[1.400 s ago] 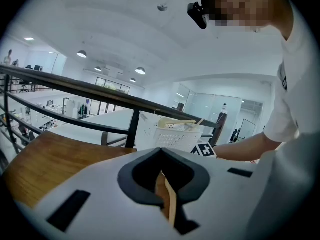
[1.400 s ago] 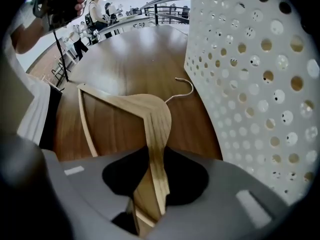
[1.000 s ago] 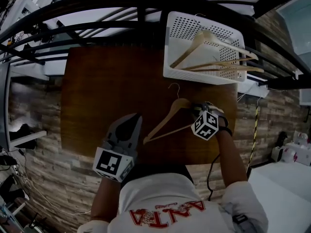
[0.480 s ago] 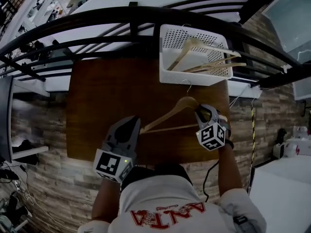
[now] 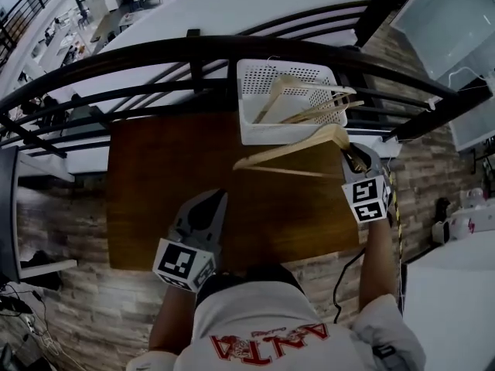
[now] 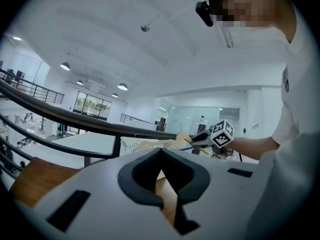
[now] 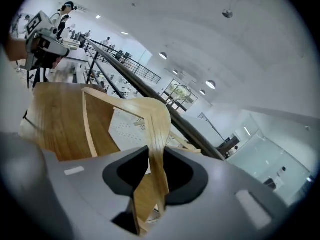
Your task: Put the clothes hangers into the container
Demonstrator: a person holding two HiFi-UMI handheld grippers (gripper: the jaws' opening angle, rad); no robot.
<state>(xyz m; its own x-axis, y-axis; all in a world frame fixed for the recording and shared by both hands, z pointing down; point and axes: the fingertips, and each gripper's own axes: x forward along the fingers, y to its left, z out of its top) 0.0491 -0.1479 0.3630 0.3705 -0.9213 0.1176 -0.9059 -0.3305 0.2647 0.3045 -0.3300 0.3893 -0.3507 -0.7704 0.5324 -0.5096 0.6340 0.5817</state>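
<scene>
A light wooden hanger [image 5: 294, 151] hangs in the air just in front of the white perforated basket [image 5: 282, 135], and my right gripper [image 5: 352, 158] is shut on its right arm. In the right gripper view the hanger's arm [image 7: 156, 129] runs up between the jaws of the right gripper [image 7: 152, 156]. Several more wooden hangers [image 5: 305, 103] lie inside the basket. My left gripper [image 5: 207, 205] hovers low over the brown table [image 5: 155, 184] at the near left, shut with nothing in it; the left gripper [image 6: 161, 156] shows its jaws together.
Black railing bars [image 5: 193, 60] cross behind the table and the basket. Brick-pattern floor [image 5: 69, 230] lies to either side. The person's torso is at the table's near edge.
My right gripper has lifted the hanger off the table and carried it right and away, up to the front of the basket. The left gripper has stayed about where it was.
</scene>
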